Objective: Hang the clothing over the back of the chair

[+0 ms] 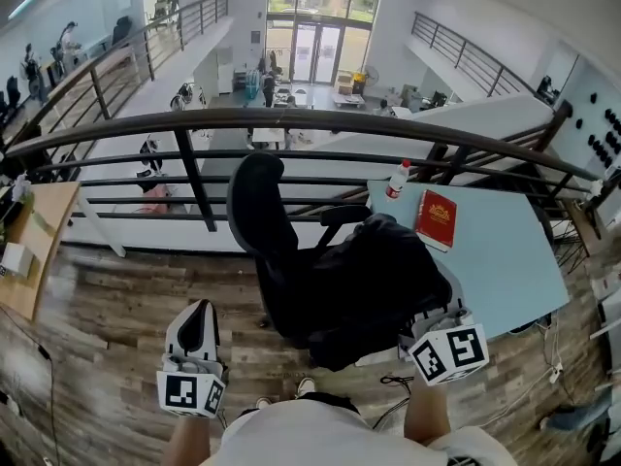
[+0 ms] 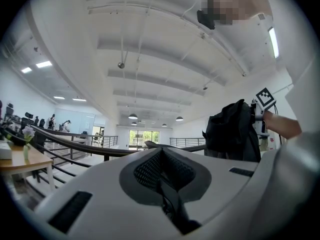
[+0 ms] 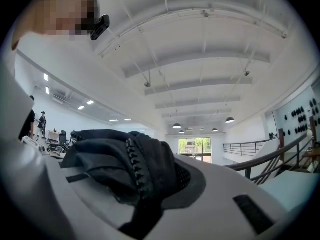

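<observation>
Wooden flooring (image 1: 107, 357) runs along a dark railing (image 1: 291, 119) above an open hall, with a black office chair (image 1: 257, 207) standing beside a pale blue table (image 1: 514, 260) that carries a red book (image 1: 436, 217) and a small bottle (image 1: 396, 179). The right gripper (image 1: 437, 328) is clamped on the black clothing (image 1: 374, 280). A bunched fold with a zip line fills the space between its jaws in the right gripper view. From there the garment hangs in a dark heap over the seat side of the chair, to the right of the backrest and not over it. Whether it rests on the seat cannot be told. The left gripper (image 1: 199, 311) has its jaws together with nothing between them. It sits above the floor to the left of the chair, well apart from the clothing.
</observation>
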`<state>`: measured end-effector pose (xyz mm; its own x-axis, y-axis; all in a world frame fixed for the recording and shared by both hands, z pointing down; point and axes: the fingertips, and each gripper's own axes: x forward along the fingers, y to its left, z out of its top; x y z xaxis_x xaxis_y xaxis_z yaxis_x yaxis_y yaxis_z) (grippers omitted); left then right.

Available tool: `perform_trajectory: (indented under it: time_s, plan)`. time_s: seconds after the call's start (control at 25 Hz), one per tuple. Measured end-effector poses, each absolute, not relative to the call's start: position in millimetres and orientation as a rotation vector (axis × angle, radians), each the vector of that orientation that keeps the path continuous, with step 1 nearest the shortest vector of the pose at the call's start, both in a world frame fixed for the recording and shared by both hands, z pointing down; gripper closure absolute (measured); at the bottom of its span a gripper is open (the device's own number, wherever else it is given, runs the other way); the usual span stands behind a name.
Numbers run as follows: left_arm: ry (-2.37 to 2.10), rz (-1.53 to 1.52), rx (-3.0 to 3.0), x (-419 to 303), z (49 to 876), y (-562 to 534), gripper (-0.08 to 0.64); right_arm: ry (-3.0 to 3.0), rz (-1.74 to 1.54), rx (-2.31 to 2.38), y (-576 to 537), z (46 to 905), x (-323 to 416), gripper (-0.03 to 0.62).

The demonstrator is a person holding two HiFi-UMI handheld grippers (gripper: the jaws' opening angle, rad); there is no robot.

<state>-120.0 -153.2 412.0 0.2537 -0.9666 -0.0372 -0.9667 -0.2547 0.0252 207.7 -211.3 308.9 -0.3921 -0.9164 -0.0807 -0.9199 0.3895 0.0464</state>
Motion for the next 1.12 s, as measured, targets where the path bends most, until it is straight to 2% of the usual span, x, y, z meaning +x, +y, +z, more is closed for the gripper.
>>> perform_trajectory:
  time_s: [0.36,1.12]
  plan:
    - [1.973,0.08,-2.437,-131,408,-163,0.538,2.586,0.231,-1.593,-254,270,179,0.535]
    - [1.981,0.139,-2.437,-153,405,-173,0.538,2.648,0.308,-1.356,-321,214,57,0.534]
